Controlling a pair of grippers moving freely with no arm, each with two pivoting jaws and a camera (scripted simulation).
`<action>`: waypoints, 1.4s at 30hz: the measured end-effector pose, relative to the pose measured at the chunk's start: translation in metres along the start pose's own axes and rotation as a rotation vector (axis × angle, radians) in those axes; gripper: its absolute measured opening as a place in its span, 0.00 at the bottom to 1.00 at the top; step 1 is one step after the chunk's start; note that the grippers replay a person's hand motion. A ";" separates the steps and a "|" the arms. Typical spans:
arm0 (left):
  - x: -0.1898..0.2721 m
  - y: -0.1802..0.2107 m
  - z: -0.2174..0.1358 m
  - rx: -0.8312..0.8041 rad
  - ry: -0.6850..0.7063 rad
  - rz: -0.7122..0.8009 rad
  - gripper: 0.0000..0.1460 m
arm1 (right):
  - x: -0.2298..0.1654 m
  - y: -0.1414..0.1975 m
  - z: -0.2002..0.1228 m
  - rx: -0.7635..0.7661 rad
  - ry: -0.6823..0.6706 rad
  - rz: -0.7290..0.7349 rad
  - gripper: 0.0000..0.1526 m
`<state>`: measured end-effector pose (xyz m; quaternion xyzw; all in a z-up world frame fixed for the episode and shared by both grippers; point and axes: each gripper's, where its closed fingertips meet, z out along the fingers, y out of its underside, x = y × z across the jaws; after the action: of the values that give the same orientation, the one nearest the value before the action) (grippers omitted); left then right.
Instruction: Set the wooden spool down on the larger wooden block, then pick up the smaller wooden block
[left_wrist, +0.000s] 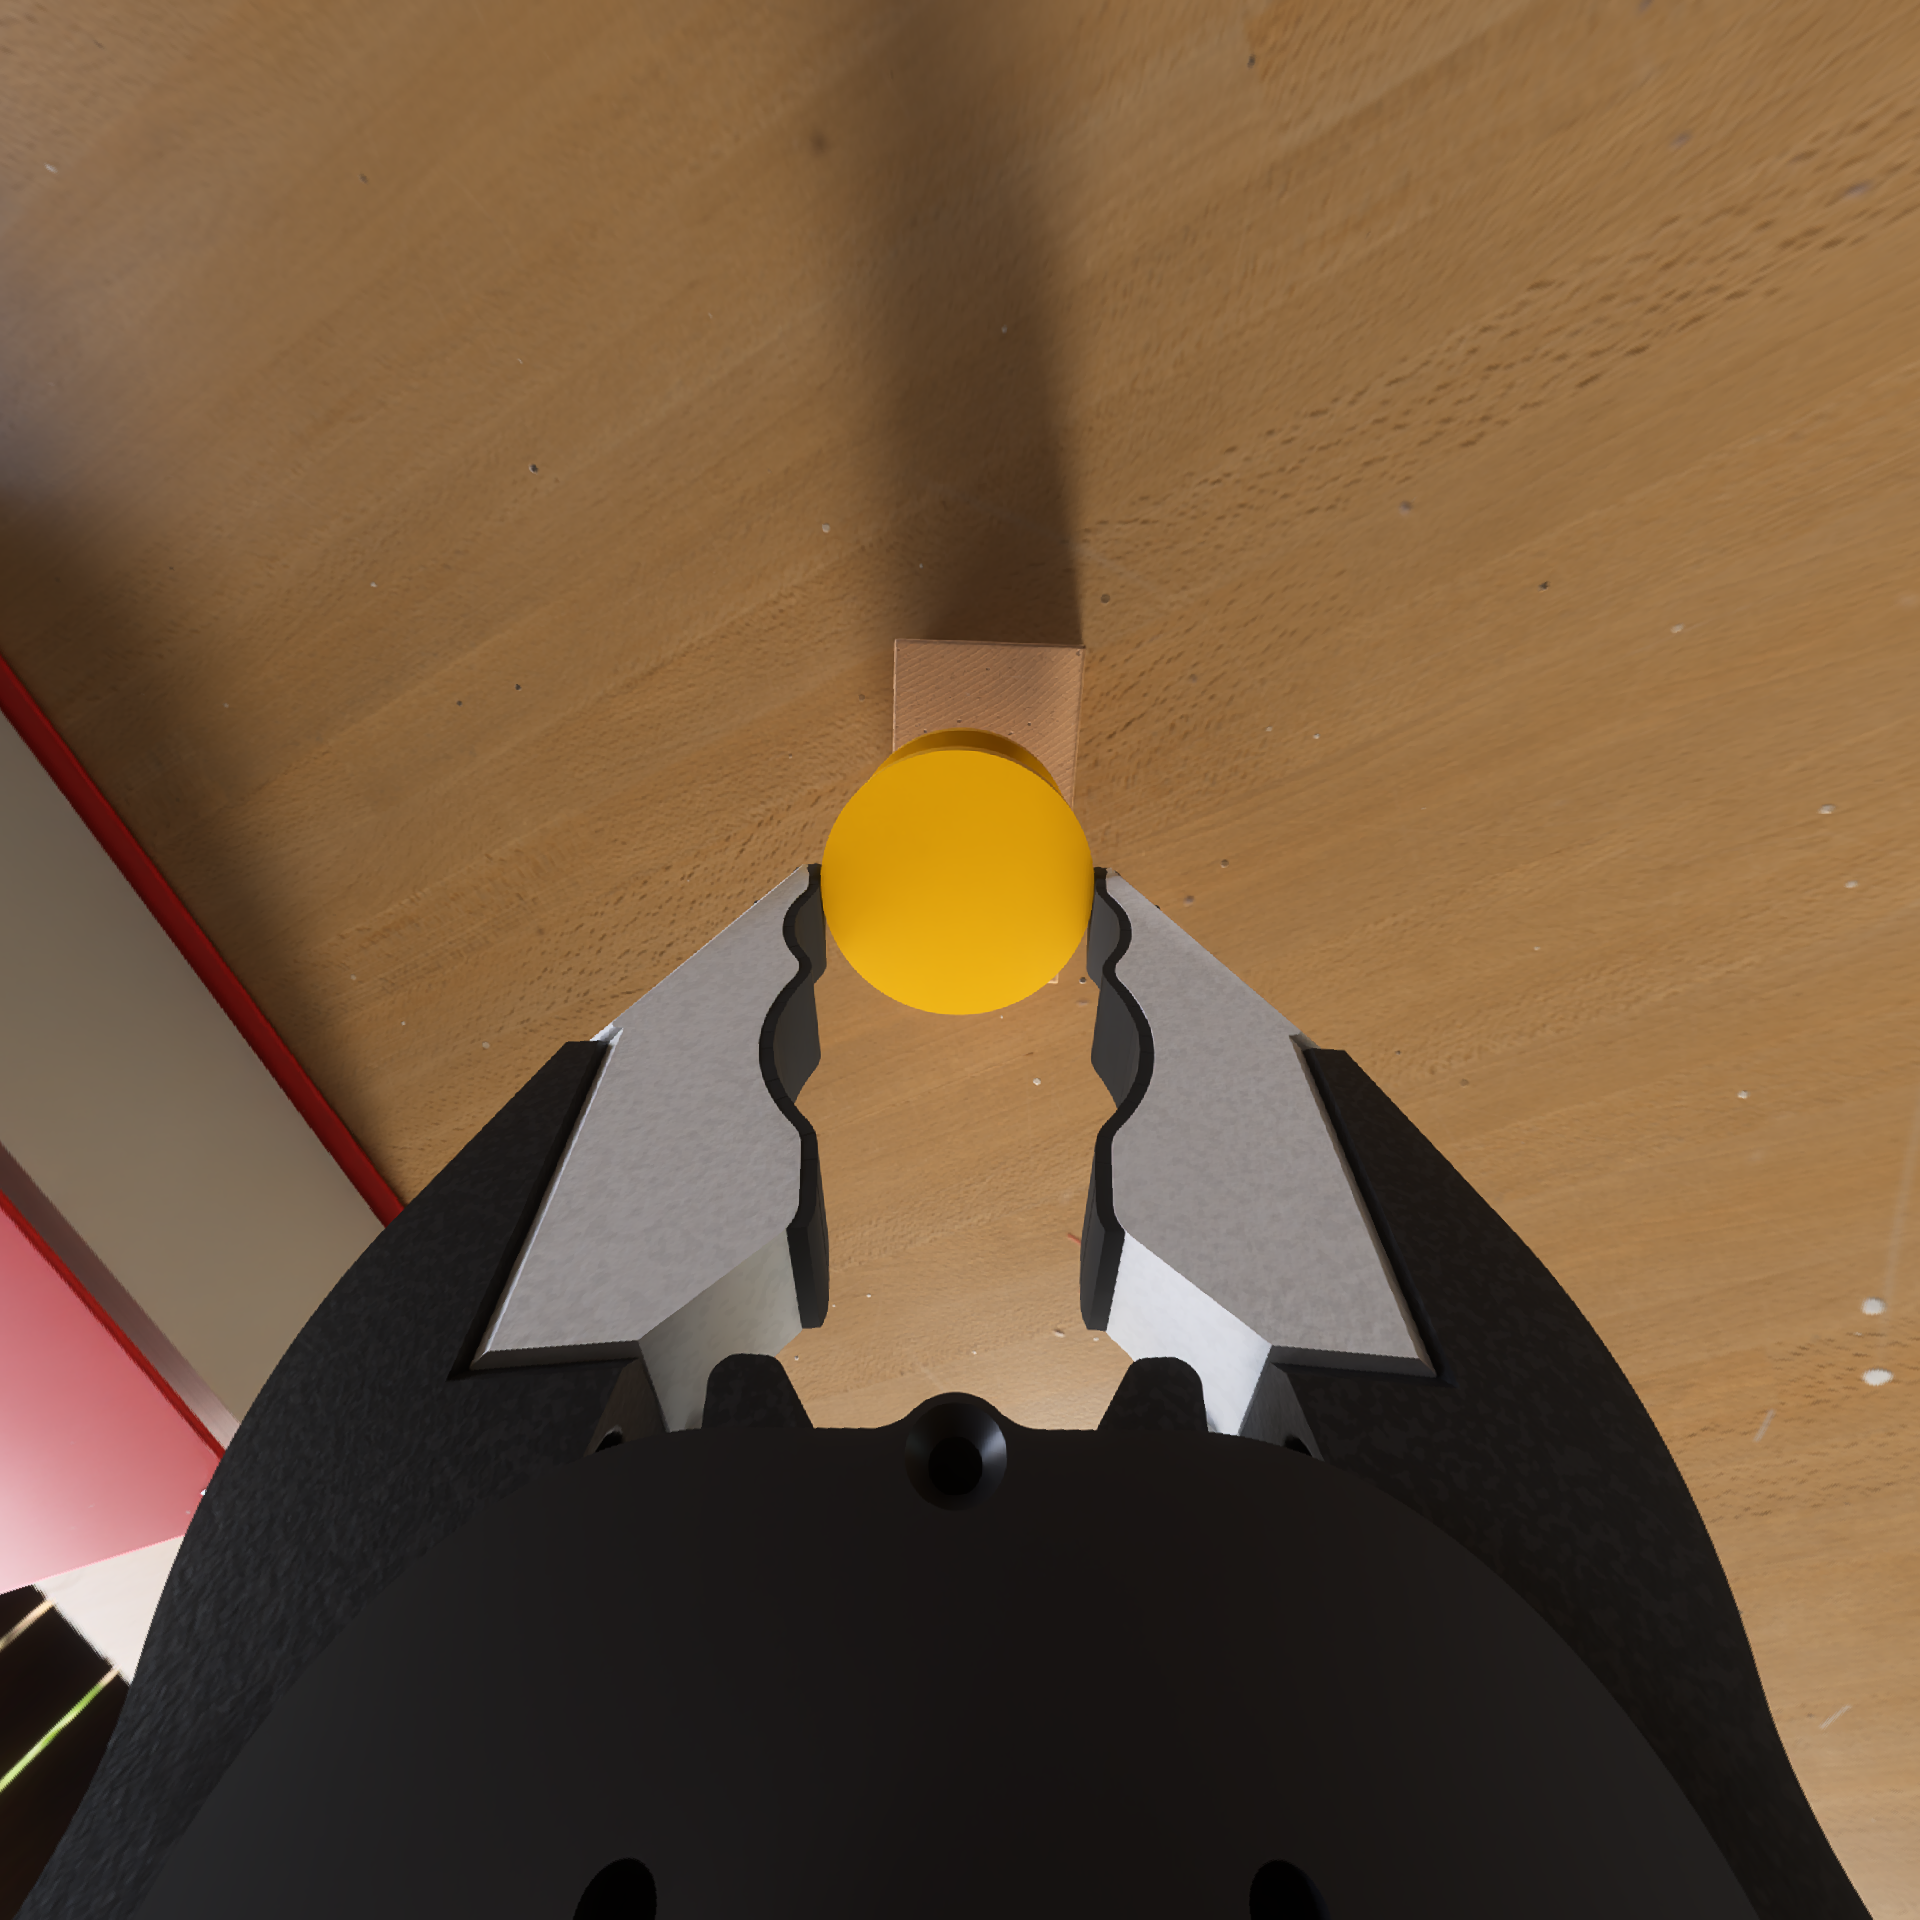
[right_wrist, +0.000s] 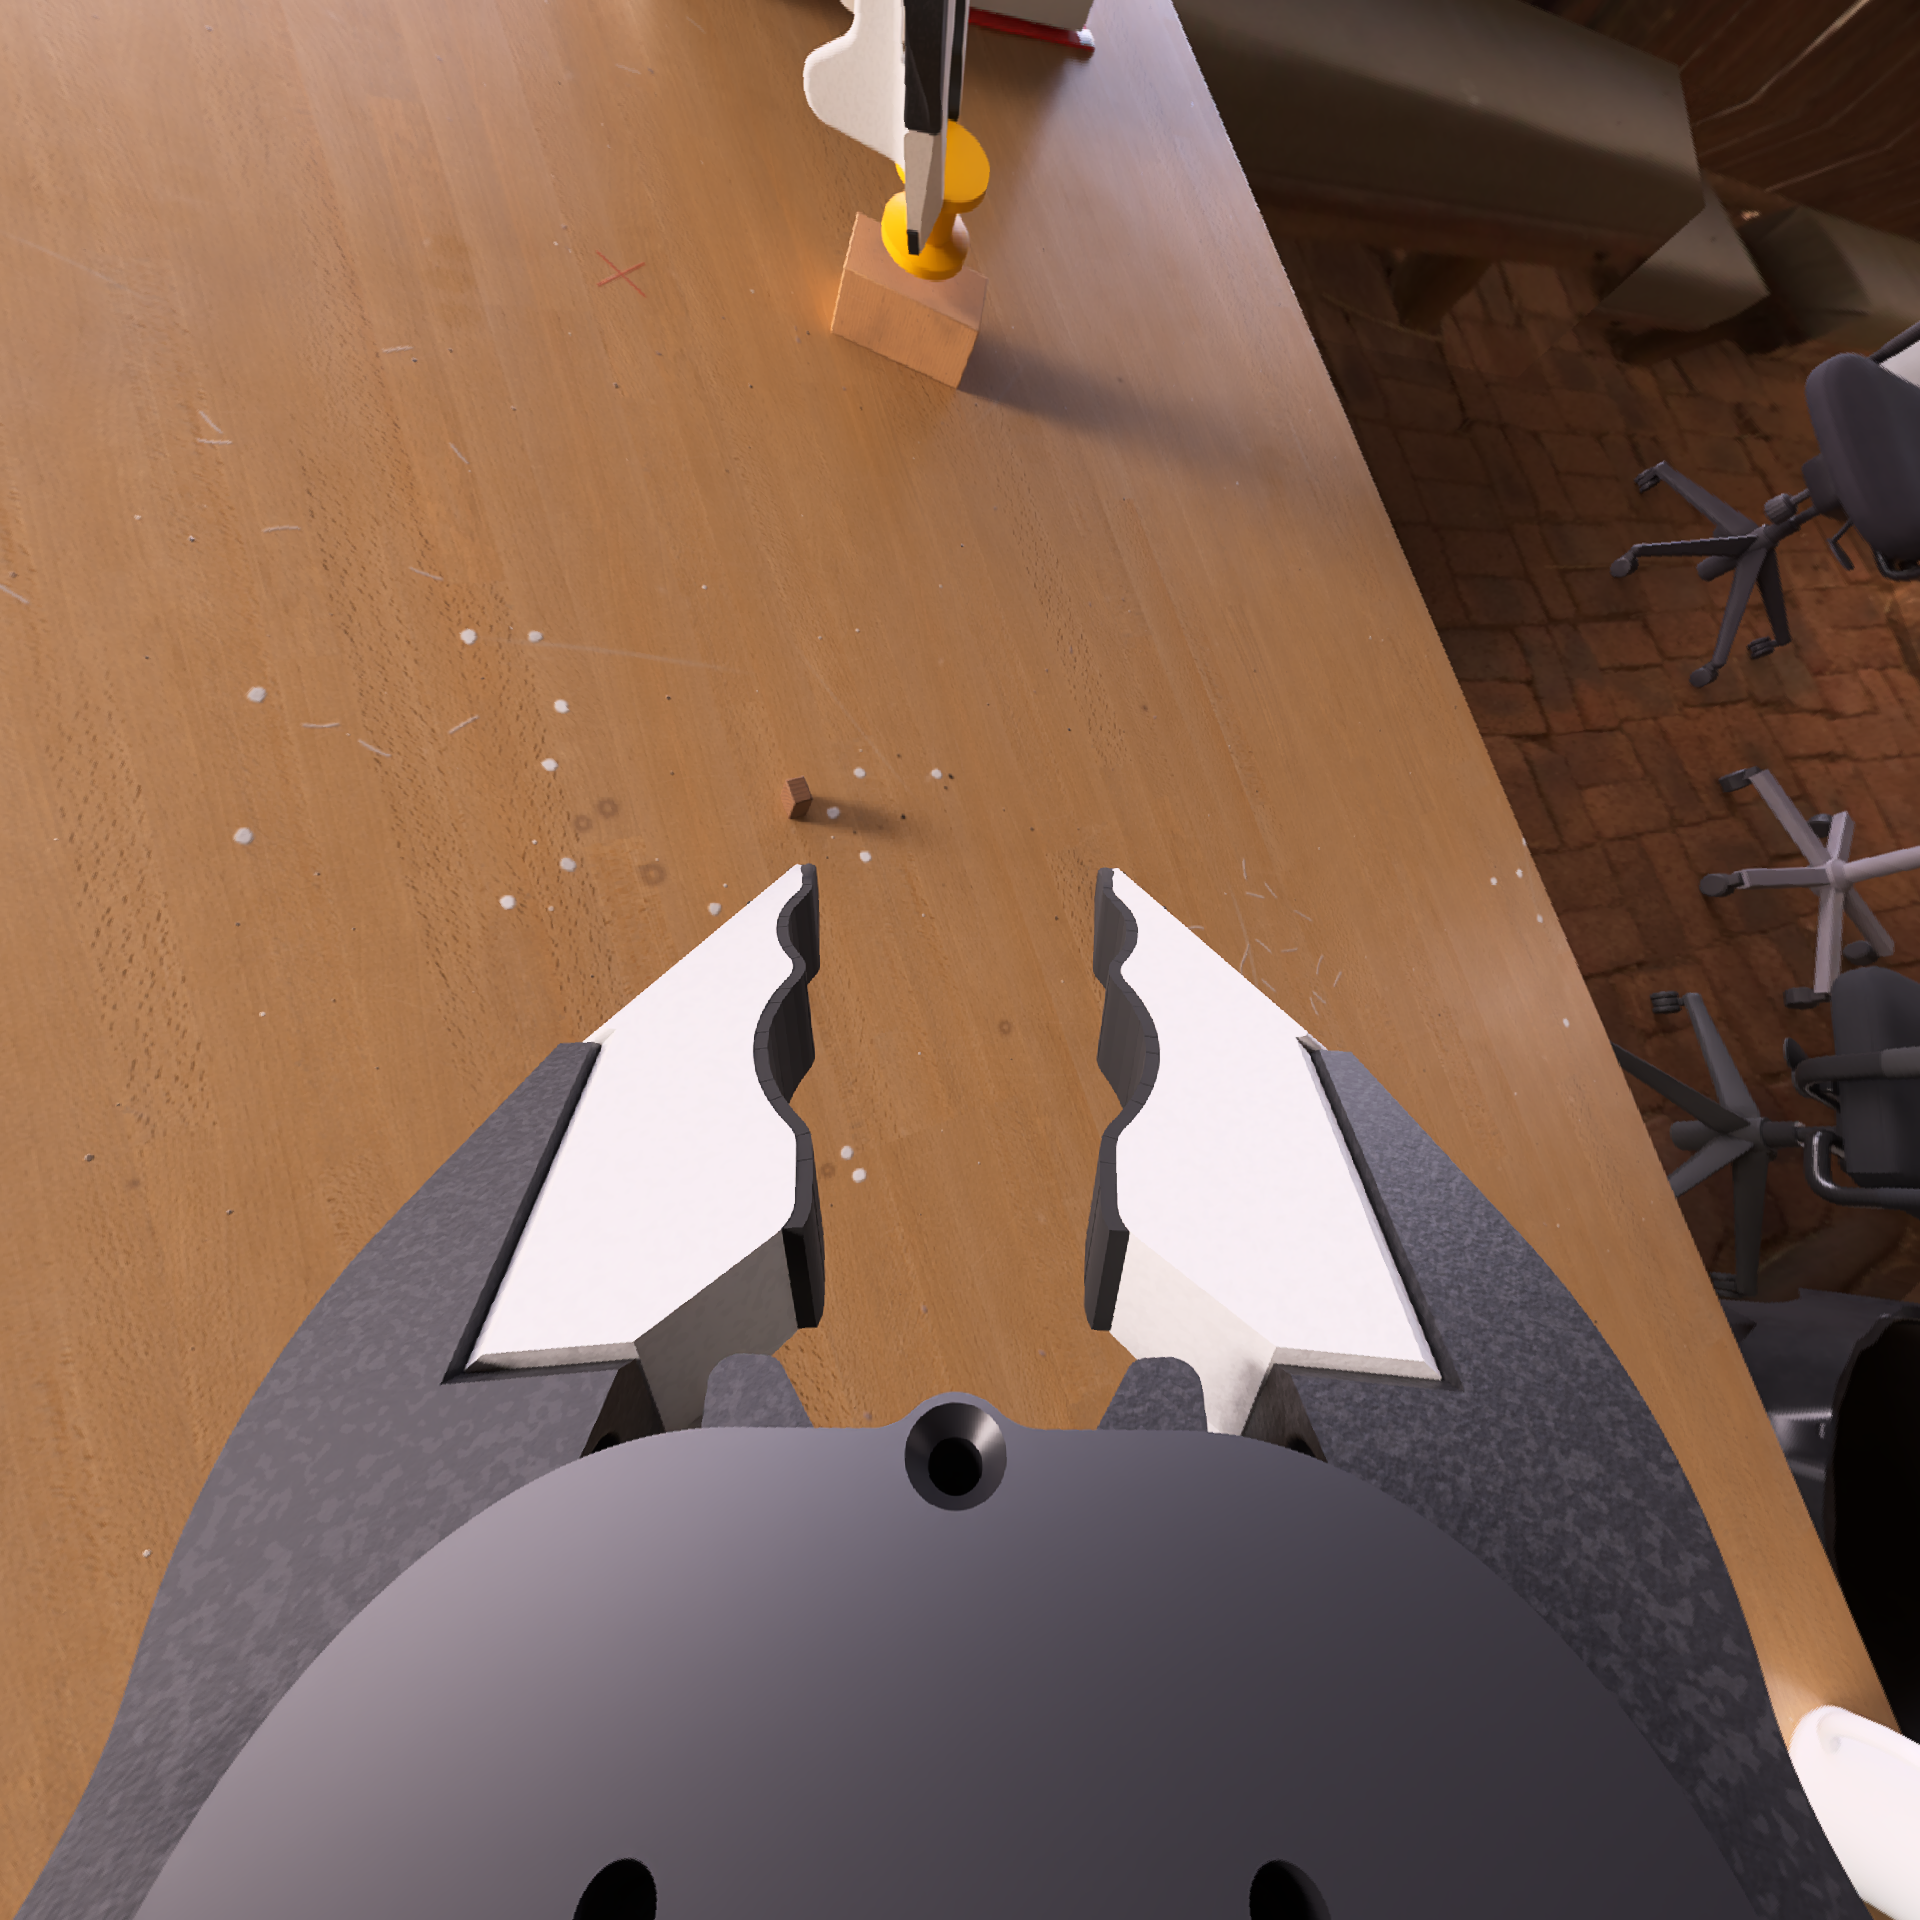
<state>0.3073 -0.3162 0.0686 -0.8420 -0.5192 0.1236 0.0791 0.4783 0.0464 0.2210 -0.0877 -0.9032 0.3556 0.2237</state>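
The left gripper (left_wrist: 956, 883) points down over the table (left_wrist: 1455, 520), its fingers (left_wrist: 727, 1039) pinching the yellow wooden spool (left_wrist: 956, 883) at its top flange. The spool stands upright on the larger wooden block (right_wrist: 906, 307), which sits near the table's right edge. The right gripper (right_wrist: 956, 883) hovers with its fingers (right_wrist: 707, 1091) spread and holding nothing. The smaller wooden block (right_wrist: 798, 798) lies alone just ahead of its left fingertip, with bare table all around it and well apart from the larger block.

Wooden table (right_wrist: 416, 468): larger block (right_wrist: 906, 317) far, smaller block (right_wrist: 798, 798) mid, well apart.
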 end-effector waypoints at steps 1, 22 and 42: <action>0.000 0.000 0.005 -0.022 -0.007 0.009 0.35 | 0.001 0.001 0.000 -0.003 0.001 0.004 0.35; 0.206 -0.043 -0.089 0.386 0.317 0.813 0.50 | -0.014 -0.010 -0.028 0.108 -0.100 -0.008 0.35; 0.342 -0.056 0.012 0.139 0.435 1.112 0.47 | -0.027 -0.003 -0.069 0.183 -0.159 -0.038 0.33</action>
<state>0.4032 0.0146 0.0288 -0.9861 0.0366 0.0049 0.1621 0.5340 0.0774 0.2587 -0.0214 -0.8833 0.4382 0.1654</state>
